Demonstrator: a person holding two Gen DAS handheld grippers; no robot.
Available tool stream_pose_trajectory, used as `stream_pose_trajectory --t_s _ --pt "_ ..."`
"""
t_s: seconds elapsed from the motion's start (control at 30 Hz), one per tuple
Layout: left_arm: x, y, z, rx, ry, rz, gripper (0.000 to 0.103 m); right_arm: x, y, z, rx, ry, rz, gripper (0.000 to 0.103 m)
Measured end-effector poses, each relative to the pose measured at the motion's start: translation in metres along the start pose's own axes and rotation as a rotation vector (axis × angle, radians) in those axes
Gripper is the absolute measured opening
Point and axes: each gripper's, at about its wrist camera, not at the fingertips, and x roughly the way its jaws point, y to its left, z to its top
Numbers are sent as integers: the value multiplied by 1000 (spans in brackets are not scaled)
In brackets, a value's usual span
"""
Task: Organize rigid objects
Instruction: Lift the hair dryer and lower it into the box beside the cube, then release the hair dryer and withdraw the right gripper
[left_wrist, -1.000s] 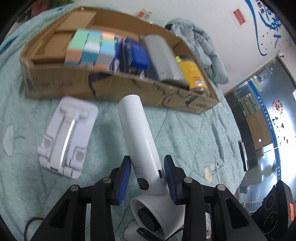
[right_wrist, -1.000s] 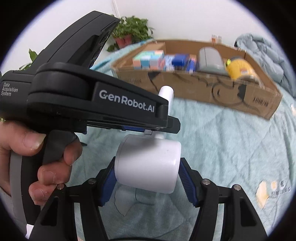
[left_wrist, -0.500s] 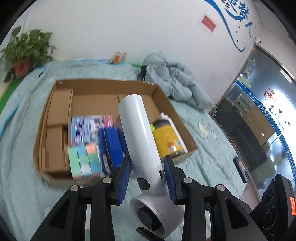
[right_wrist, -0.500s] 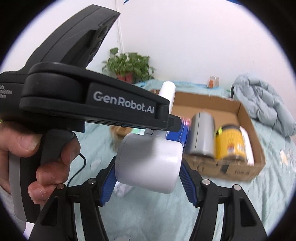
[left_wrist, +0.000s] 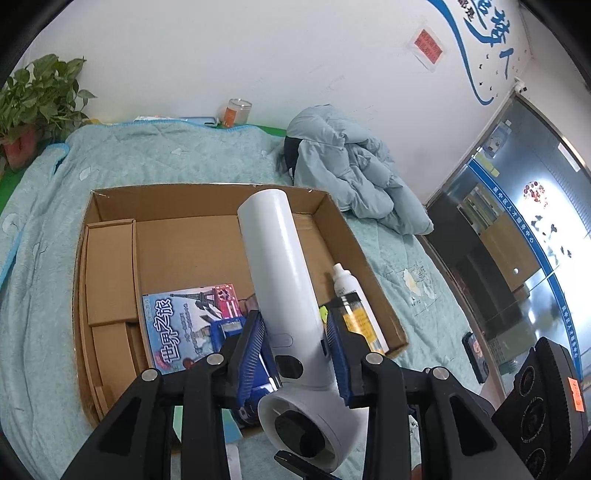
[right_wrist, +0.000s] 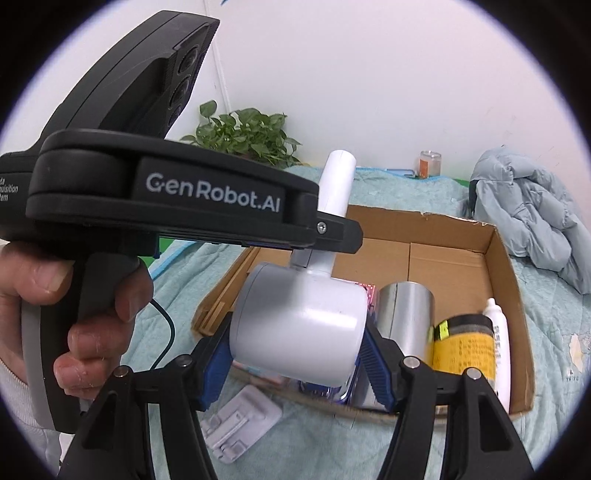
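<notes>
A white handheld hair dryer (left_wrist: 291, 306) hangs in the air above an open cardboard box (left_wrist: 207, 195) on a bed with a teal quilt (left_wrist: 48, 258). Its long handle points away and upward, out over the box; its round barrel lies crosswise at the near end. The left gripper (left_wrist: 295, 354), tilted steeply down, pinches the handle in its jaws. The right gripper (right_wrist: 291, 354), below it, pinches the barrel in wider-set jaws. A hand (right_wrist: 70, 310) wraps the left gripper's grip.
</notes>
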Motion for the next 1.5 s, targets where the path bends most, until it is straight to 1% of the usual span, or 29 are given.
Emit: stream_pose_trajectory --t_s 0.2,0.4,0.57,0.67,0.77,0.83,0.97,1.07,1.1,1.17,1.2,1.23,1.27,1.3,1.33,1.37,1.4,1.5 --pt "30 37 20 -36 45 -3 33 34 -4 13 24 72 18 63" --pt "57 86 33 -80 85 14 33 76 -5 24 40 143 44 63" --pt "83 126 31 -120 127 37 33 114 -3 24 66 219 81 63" --pt "99 147 22 -154 164 36 33 131 -3 17 85 265 99 63" --pt "112 159 9 -162 203 47 33 140 -1 5 104 319 108 63" --pt "115 163 2 -171 213 55 34 144 -2 1 121 346 122 63" --pt "112 167 -6 -182 210 39 34 138 -3 -1 139 347 154 65" --pt "109 163 -10 -184 219 52 36 128 -7 -4 148 325 162 65" --pt "105 159 -10 -172 209 67 36 122 -7 -5 149 307 160 65" --pt "90 148 -12 -140 163 96 43 104 -9 -7 150 259 170 73" --pt "76 140 -15 -115 116 123 54 90 -9 -10 144 222 164 85" --pt "64 133 -18 -98 74 147 69 77 -10 -14 128 186 141 88" --pt "52 127 -21 -83 27 172 78 63 -10 -19 105 151 104 89" --pt "33 118 -29 -71 -45 211 96 50 -10 -25 85 117 59 91" --pt "20 112 -36 -65 -104 238 102 40 -10 -31 77 97 27 96" --pt "9 105 -43 -60 -162 257 102 29 -11 -41 80 83 -1 101" --pt "-3 96 -53 -47 -203 278 102 24 -12 -48 83 81 -12 103" --pt "-21 76 -77 -27 -251 324 102 17 -14 -61 88 88 -51 103"
